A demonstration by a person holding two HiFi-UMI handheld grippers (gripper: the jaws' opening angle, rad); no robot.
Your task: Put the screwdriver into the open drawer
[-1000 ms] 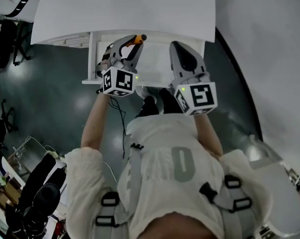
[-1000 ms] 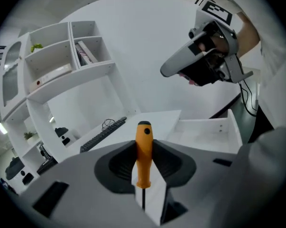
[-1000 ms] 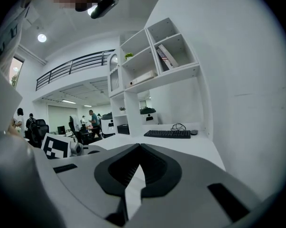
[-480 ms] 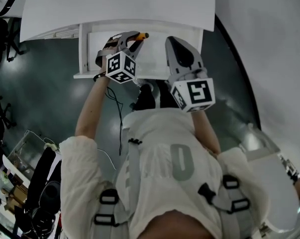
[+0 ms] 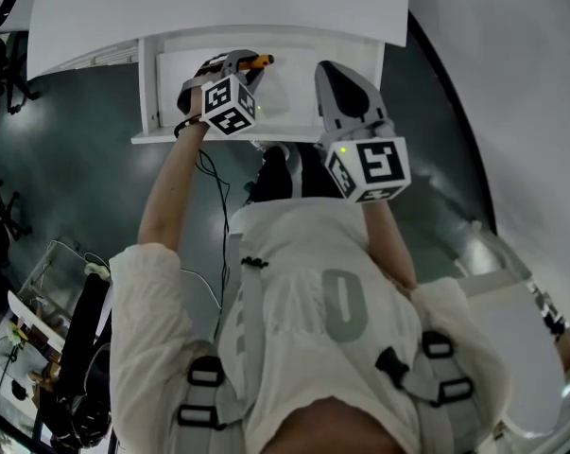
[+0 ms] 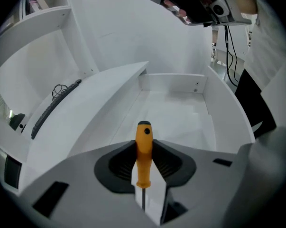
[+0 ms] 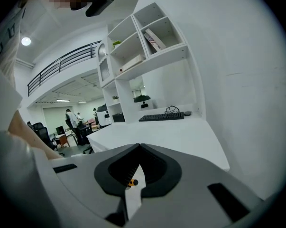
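Observation:
An orange-handled screwdriver (image 6: 143, 156) sits between the pads of my left gripper (image 6: 143, 148), handle end forward and thin shaft back toward the camera. In the head view this left gripper (image 5: 237, 62) hangs tilted down over the inside of the open white drawer (image 5: 145, 93), and the orange handle (image 5: 259, 61) pokes out past its fingers. The drawer's bare floor and right wall (image 6: 228, 118) lie just beyond the jaws. My right gripper (image 5: 327, 69) hovers over the drawer's right part, its tips together (image 7: 140, 145) and holding nothing.
The white desk top (image 5: 218, 8) overhangs the drawer's back. A keyboard (image 7: 161, 116) and wall shelves (image 7: 143, 46) stand on the desk's far side. Dark office chairs (image 5: 1, 74) are on the floor to the left. People stand far off in the room (image 7: 72, 120).
My left gripper has sunk into the drawer opening with the screwdriver and tipped further downward. The right gripper has come down a little beside it.

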